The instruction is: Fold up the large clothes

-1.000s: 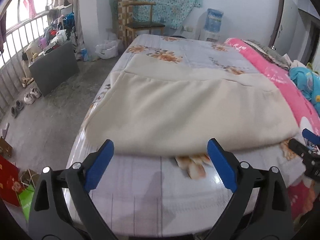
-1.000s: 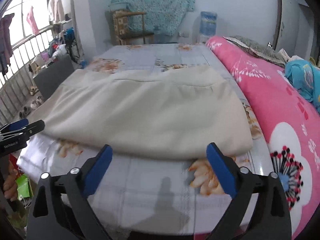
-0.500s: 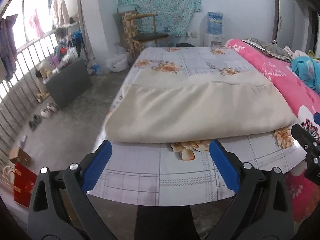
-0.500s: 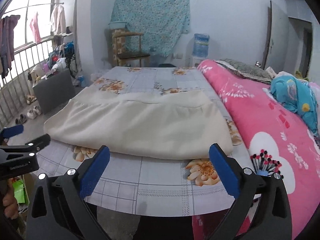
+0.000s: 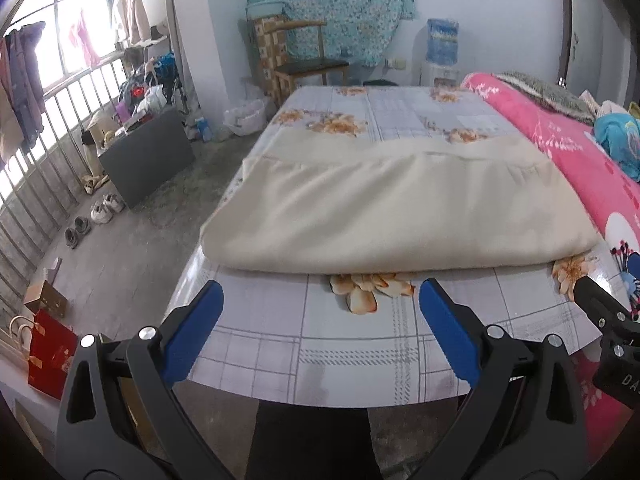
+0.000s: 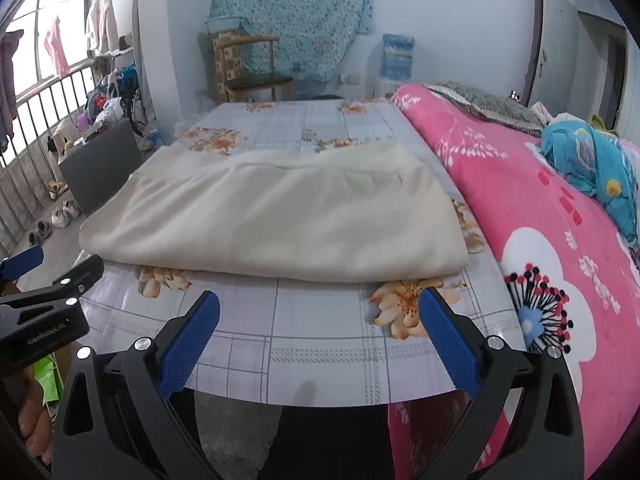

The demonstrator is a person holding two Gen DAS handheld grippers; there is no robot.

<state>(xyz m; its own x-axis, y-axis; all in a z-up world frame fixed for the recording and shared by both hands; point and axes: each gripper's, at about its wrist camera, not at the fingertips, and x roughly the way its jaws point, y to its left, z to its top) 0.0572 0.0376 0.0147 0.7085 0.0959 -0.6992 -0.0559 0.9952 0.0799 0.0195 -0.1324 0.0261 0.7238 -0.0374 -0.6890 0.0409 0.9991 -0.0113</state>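
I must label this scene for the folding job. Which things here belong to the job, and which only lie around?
Belong to the job:
cream garment, folded, lying on the floral table cover
left gripper, open and empty
right gripper, open and empty

Only lying around:
pink blanket
wooden chair
water dispenser
shoes on the floor
red bag

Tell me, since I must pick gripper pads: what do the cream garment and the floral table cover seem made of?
The cream garment looks like soft, matte fleece or brushed knit: no shine, rounded thick folded edge. The floral table cover looks like glossy plastic or oilcloth: it shows pale reflections and lies smooth and flat. Both are guesses from looks alone.
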